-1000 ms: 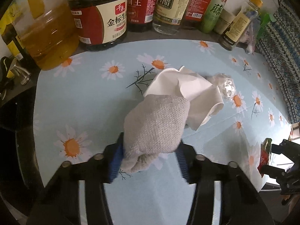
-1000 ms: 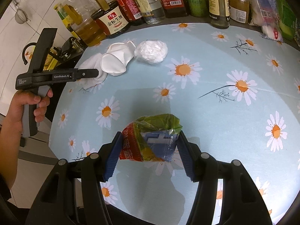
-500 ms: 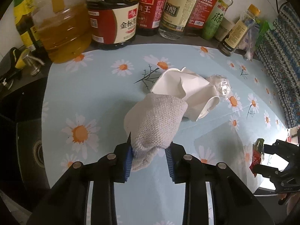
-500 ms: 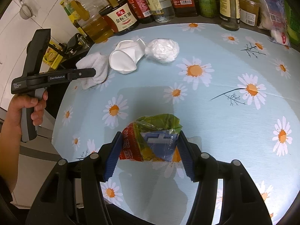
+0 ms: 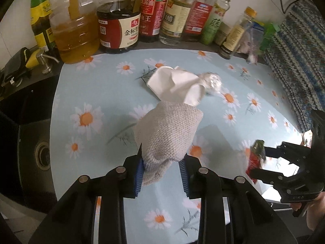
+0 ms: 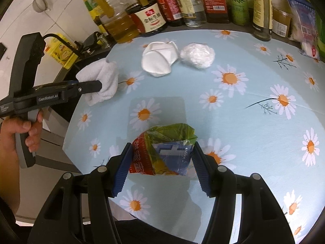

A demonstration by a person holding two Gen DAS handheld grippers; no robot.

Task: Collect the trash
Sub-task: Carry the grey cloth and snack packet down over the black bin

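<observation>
My left gripper point(image 5: 161, 168) is shut on a crumpled grey-white cloth point(image 5: 168, 134) and holds it above the daisy tablecloth point(image 5: 95, 93); the cloth also shows in the right wrist view point(image 6: 101, 79). Beyond it lie a crushed white paper cup point(image 5: 174, 85) and a clear plastic wad point(image 5: 212, 82). My right gripper point(image 6: 161, 162) is shut on a red, green and blue snack wrapper point(image 6: 164, 152), held above the table near its front edge. The cup point(image 6: 158, 59) and wad point(image 6: 198, 55) lie farther back.
Oil, soy sauce and vinegar bottles point(image 5: 119, 30) line the table's back edge. A dark sink point(image 5: 30, 142) lies left of the table. A patterned blue cloth point(image 5: 294, 61) hangs at the right. A bagged packet point(image 6: 304, 20) sits at the back right.
My left gripper has closed on the cloth, lifted it off the table and pulled back from the cup. My right gripper has kept the wrapper and drifted back slightly.
</observation>
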